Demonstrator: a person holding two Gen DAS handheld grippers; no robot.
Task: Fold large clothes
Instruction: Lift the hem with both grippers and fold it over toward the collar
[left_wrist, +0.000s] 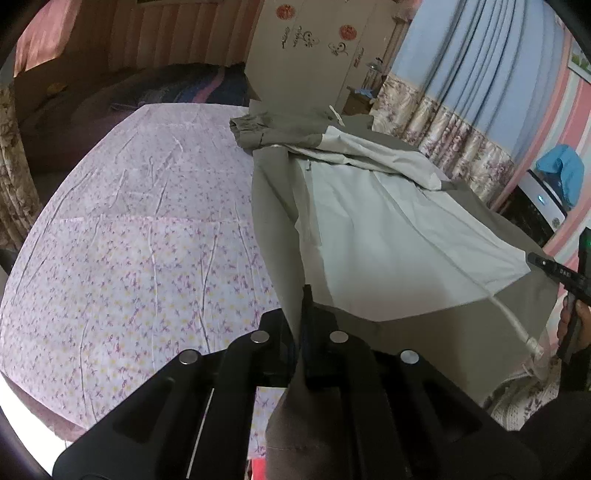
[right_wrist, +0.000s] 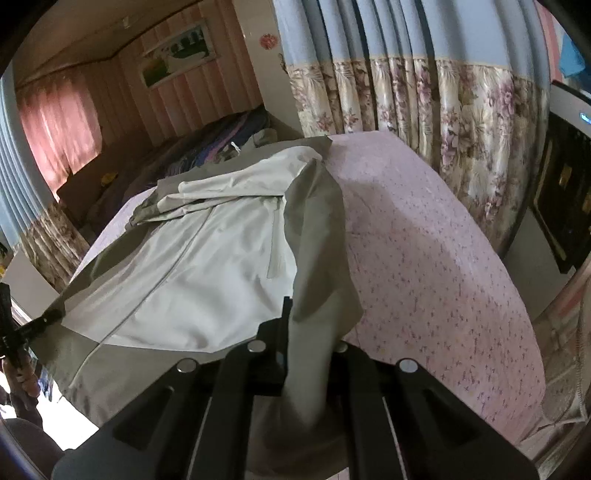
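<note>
A large jacket (left_wrist: 369, 229), olive with pale grey panels and a front zip, lies on the bed, its hem lifted toward me. My left gripper (left_wrist: 306, 295) is shut on the olive hem edge, and fabric hangs down over its fingers. My right gripper (left_wrist: 535, 258) shows at the right edge, pinching the other hem corner. In the right wrist view the jacket (right_wrist: 207, 258) spreads to the left. There the right gripper (right_wrist: 288, 306) is shut on a bunched olive fold. The left gripper (right_wrist: 51, 316) holds the far corner at the left edge.
The bed has a pink floral sheet (left_wrist: 129, 240), bare on both sides of the jacket (right_wrist: 424, 258). Dark bedding (left_wrist: 166, 88) is piled at the head. Flowered curtains (right_wrist: 443, 129) hang close to the bed. A wardrobe (left_wrist: 314, 55) stands behind, and an appliance with a blue cloth (left_wrist: 561, 166) on it is beside the bed.
</note>
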